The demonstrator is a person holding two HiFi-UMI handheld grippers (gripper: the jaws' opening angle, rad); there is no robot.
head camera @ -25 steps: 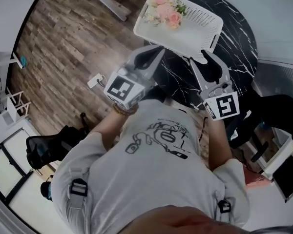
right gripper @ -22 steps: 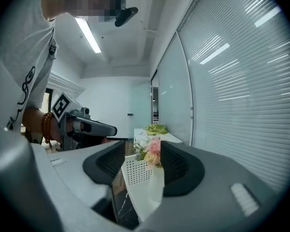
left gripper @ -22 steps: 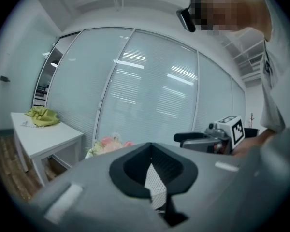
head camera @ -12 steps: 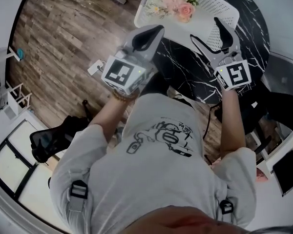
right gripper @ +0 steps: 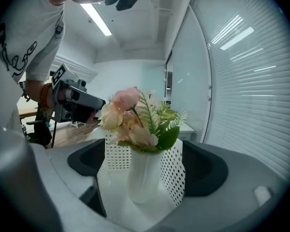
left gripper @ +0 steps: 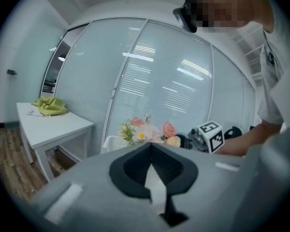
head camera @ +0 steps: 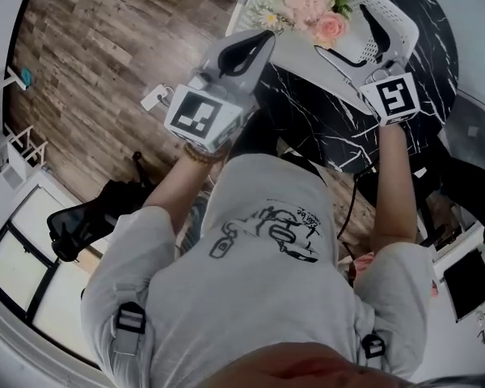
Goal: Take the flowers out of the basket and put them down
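Observation:
A white perforated basket [head camera: 392,23] stands on the round black marble table [head camera: 323,128], and in it is a white vase [right gripper: 144,175] of pink and cream flowers [head camera: 311,2]. My right gripper [head camera: 345,29] reaches over the basket's near rim. Its jaws are opening wide, one on each side of the vase, and neither pad touches it. In the right gripper view the flowers [right gripper: 135,120] rise above the gap. My left gripper [head camera: 255,47] hovers at the table's left edge with its jaws together and nothing in them. It faces the flowers [left gripper: 145,132].
A white side table [left gripper: 53,124] with a green cloth [left gripper: 50,105] stands to the left by the glass wall. Black office chairs sit on the wood floor at the left [head camera: 85,225] and behind the marble table at the right [head camera: 469,200].
The right gripper has moved forward from the table's near edge into the basket, and its jaws have spread wide. The left gripper has stayed about where it was.

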